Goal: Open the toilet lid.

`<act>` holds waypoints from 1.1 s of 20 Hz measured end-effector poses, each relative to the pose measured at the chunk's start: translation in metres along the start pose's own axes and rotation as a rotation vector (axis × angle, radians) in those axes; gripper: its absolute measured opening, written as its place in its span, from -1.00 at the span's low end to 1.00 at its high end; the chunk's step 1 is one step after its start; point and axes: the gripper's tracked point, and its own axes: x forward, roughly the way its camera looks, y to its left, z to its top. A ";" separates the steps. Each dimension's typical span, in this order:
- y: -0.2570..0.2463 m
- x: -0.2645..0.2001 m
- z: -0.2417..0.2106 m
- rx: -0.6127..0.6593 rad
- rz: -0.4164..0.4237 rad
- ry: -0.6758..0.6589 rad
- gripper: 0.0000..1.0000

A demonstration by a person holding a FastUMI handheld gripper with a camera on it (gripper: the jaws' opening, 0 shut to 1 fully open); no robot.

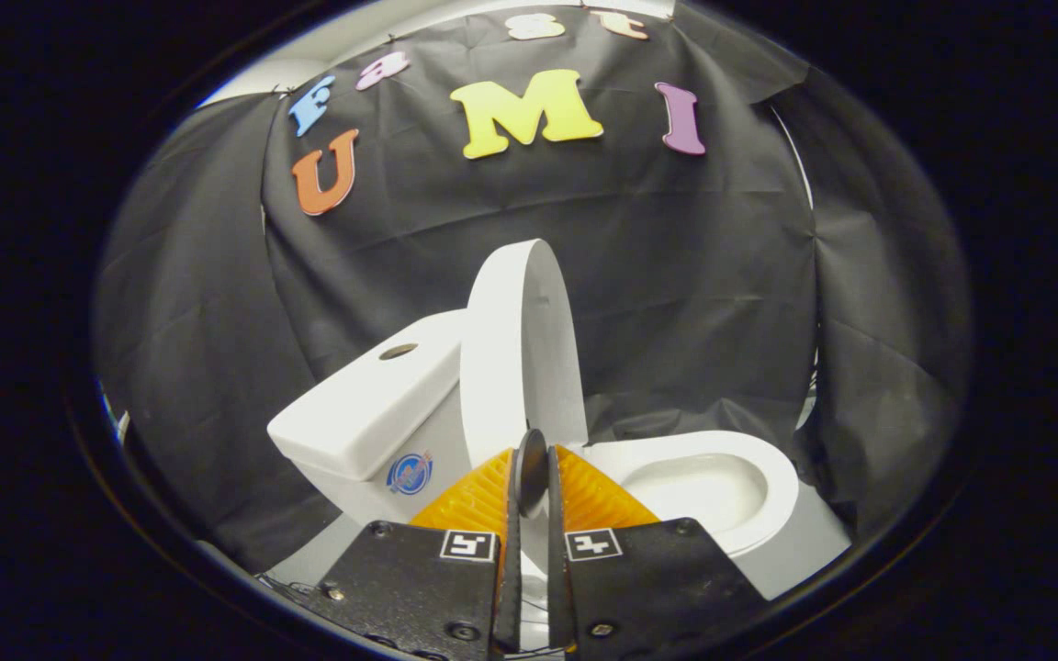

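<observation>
Lid (515, 353) upright over empty bowl (708, 487); tongs (531, 477) nearly closed.

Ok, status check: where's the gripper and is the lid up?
Gripper fingers nearly closed, narrow gap, holding nothing. Toilet lid raised upright beside the tank, just beyond the fingertips. Bowl open. Nothing in the way.

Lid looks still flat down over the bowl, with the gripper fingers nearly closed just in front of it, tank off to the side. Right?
Not quite. In the gripper view the lid stands raised, nearly upright beside the tank, leaving the bowl uncovered. The rest holds: the gripper sits just in front of it, fingers nearly closed.
</observation>
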 end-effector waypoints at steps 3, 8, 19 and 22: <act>0.001 0.001 0.000 -0.028 0.011 0.007 -0.71; 0.001 0.000 0.000 -0.070 0.019 0.020 -0.71; 0.001 0.001 -0.002 -0.143 0.035 0.022 -0.70; 0.003 0.001 -0.002 -0.145 0.045 0.034 -0.70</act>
